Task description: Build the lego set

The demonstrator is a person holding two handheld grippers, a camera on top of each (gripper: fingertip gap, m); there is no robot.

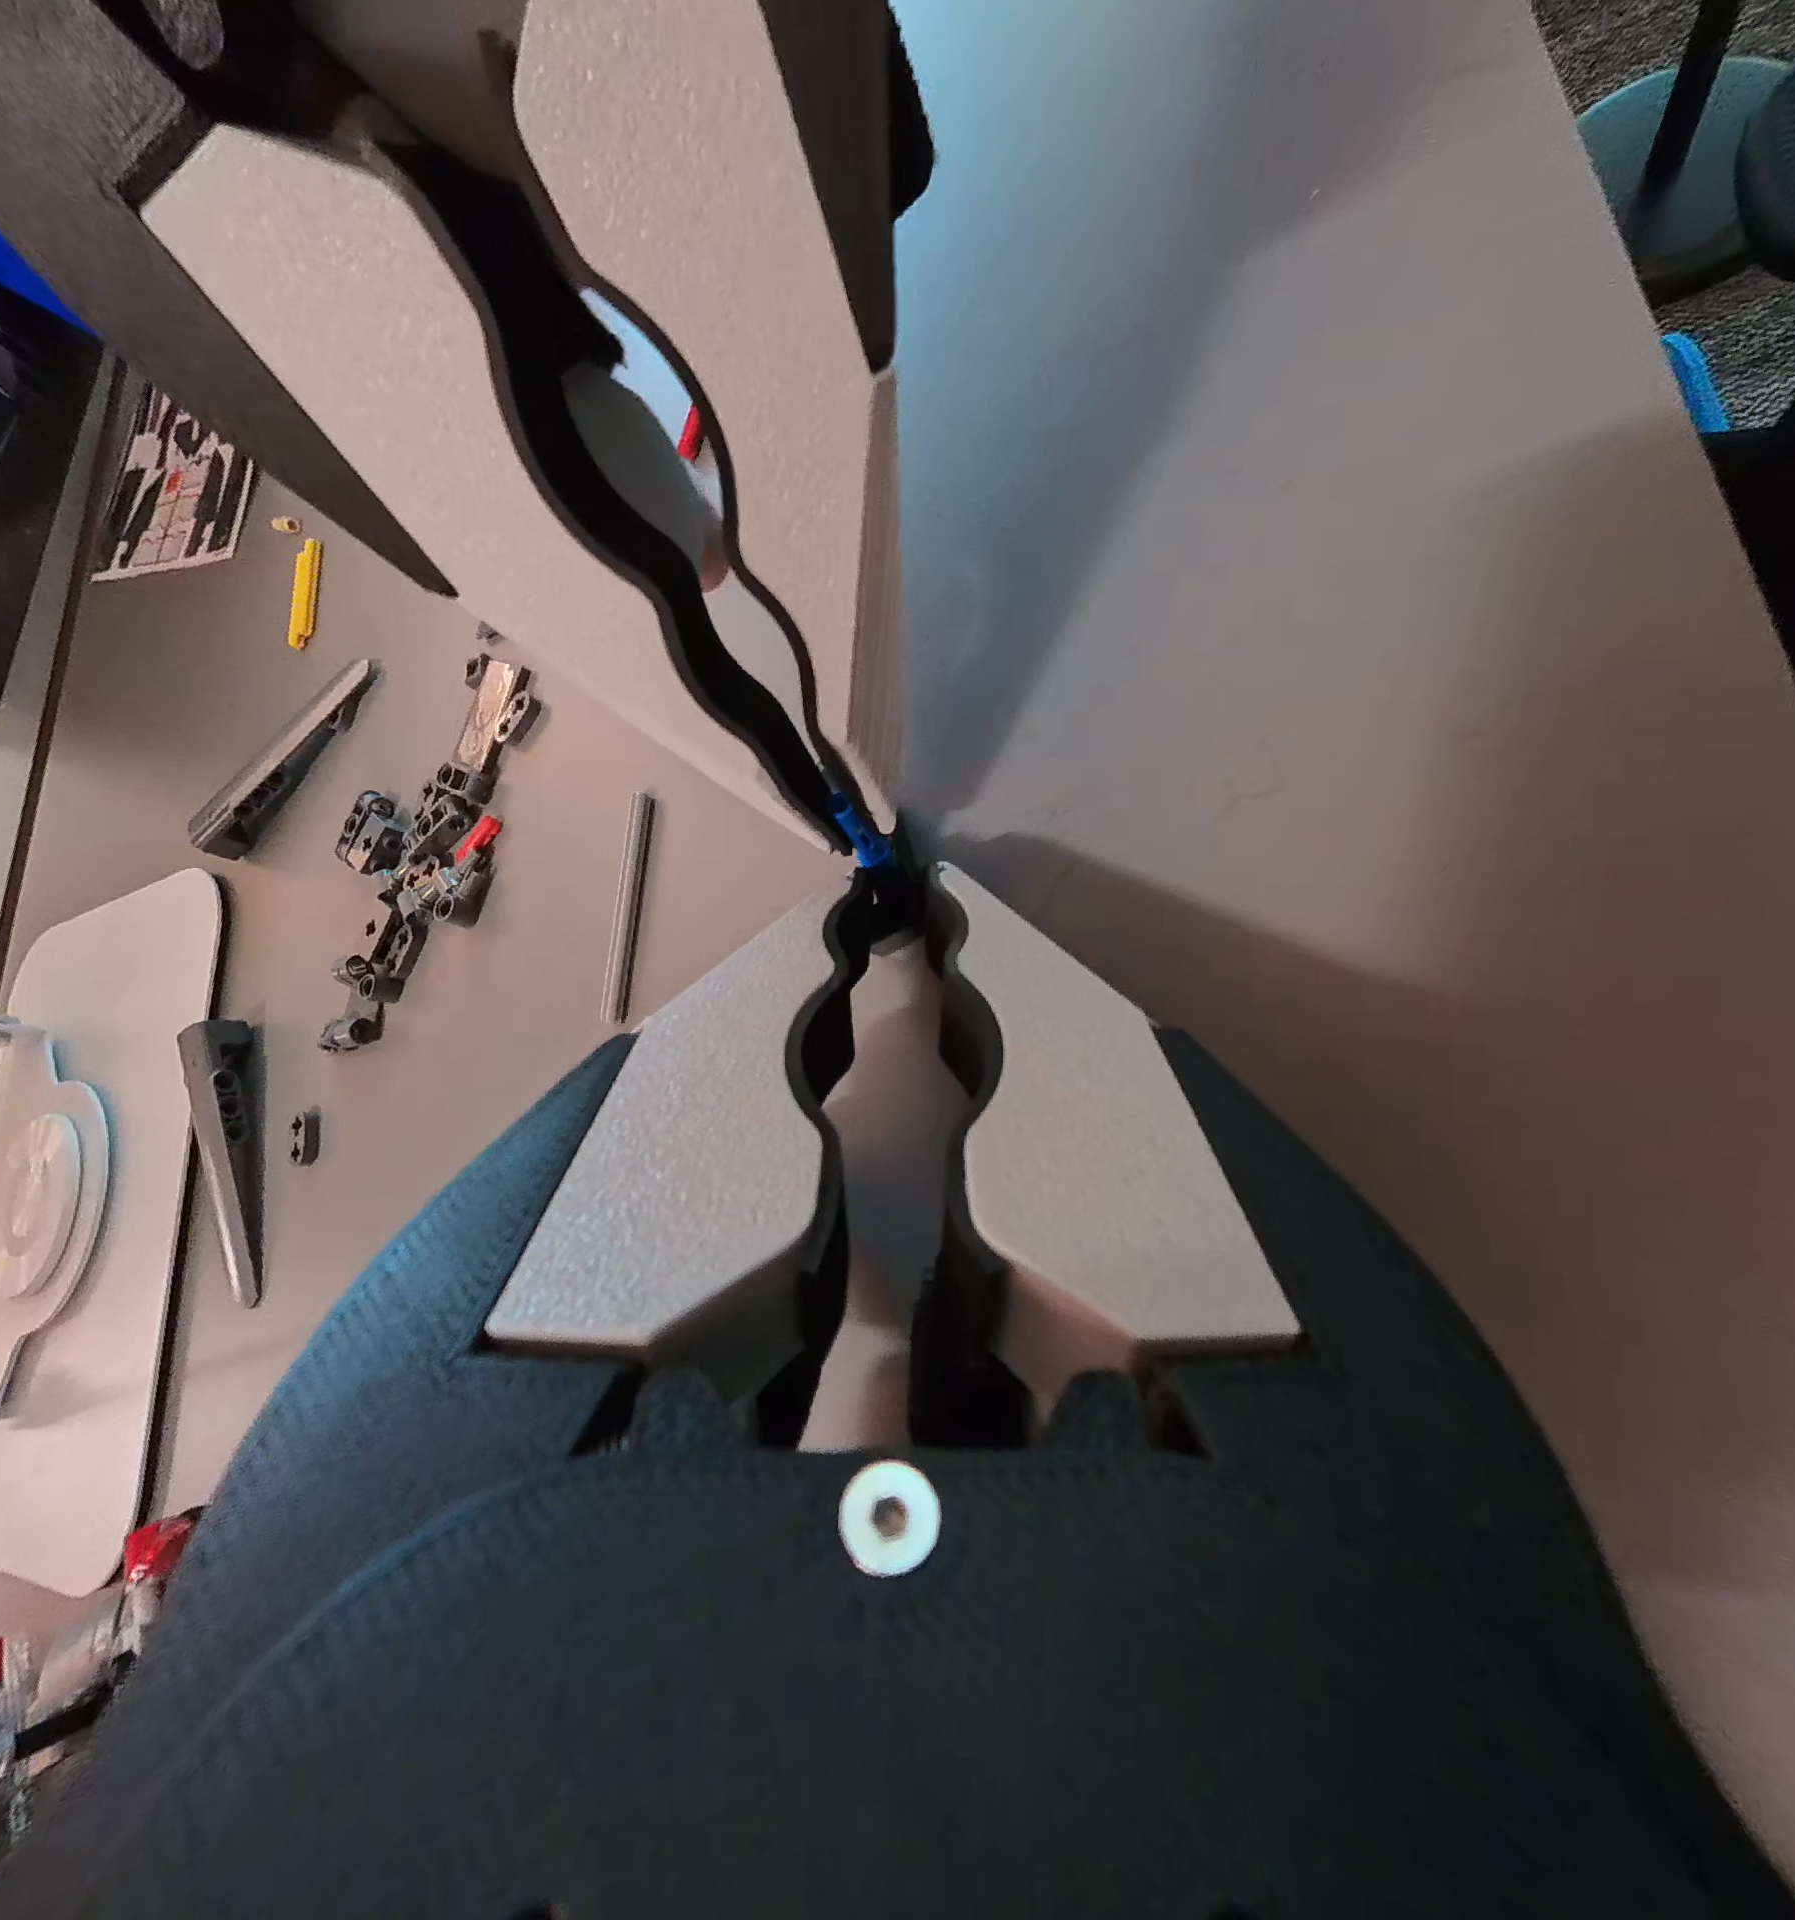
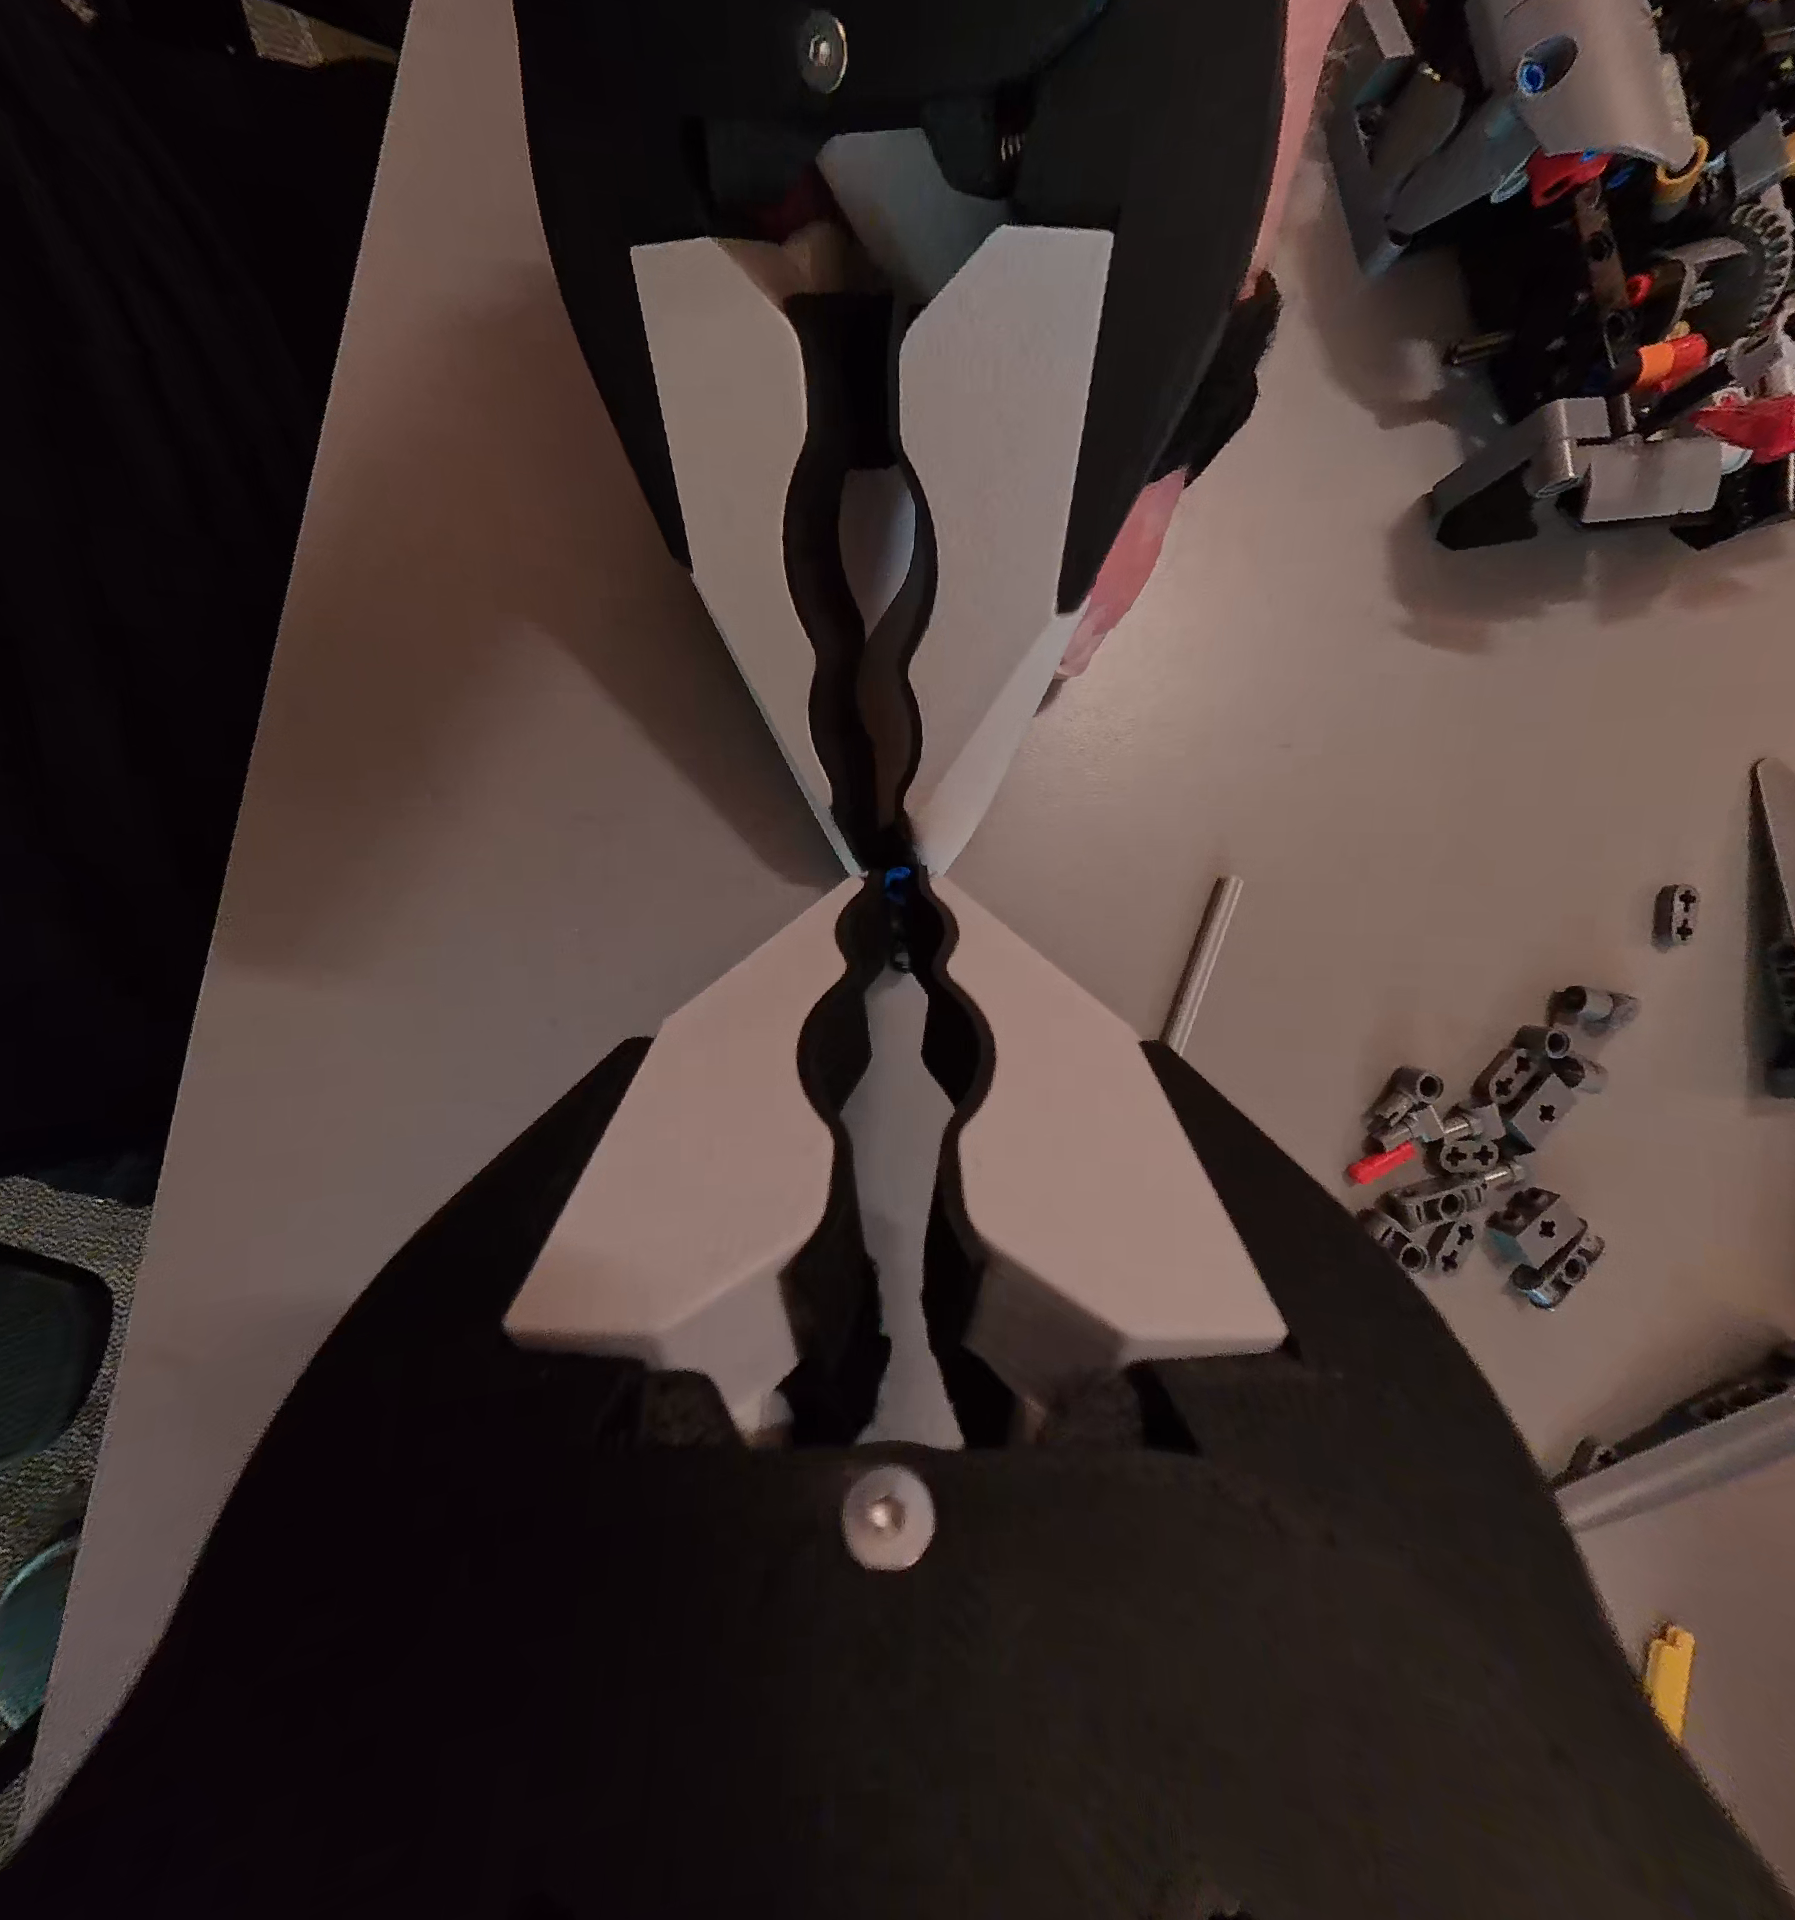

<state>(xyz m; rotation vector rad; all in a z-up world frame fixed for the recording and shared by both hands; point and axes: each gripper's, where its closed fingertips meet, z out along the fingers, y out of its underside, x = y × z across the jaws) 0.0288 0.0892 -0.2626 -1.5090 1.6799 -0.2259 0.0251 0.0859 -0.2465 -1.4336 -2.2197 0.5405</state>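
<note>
Loose building parts lie at the left of the tabletop point(image 1: 519, 997): a grey wedge panel point(image 1: 223, 1143), a huddle of small grey connectors point(image 1: 415, 842) with one red pin among them, and a long grey axle point(image 1: 630, 904) by itself. Just right of the axle the two grippers meet tip to tip above the surface. The right gripper point(image 2: 893, 896) reaches in with its fingers together on a slim blue pin point(image 1: 860, 831), only a short blue end of which stands clear of the tips. The left gripper point(image 1: 888, 899) faces it with its fingers clamped on a small dark piece point(image 1: 891, 930) that touches or very nearly touches the pin. The hold on the pin looks narrow and close to its end, so any sideways push where the two parts meet could probably twist it in the fingers or flick it out. A tilt between the two grippers would have the same effect. The dark piece is mostly buried between the fingers, so how squarely it faces the pin cannot be judged. A dropped pin would likely roll, either into the clutter at the left or towards the tabletop's edge and the carpet point(image 1: 1703, 343) at the far right
</note>
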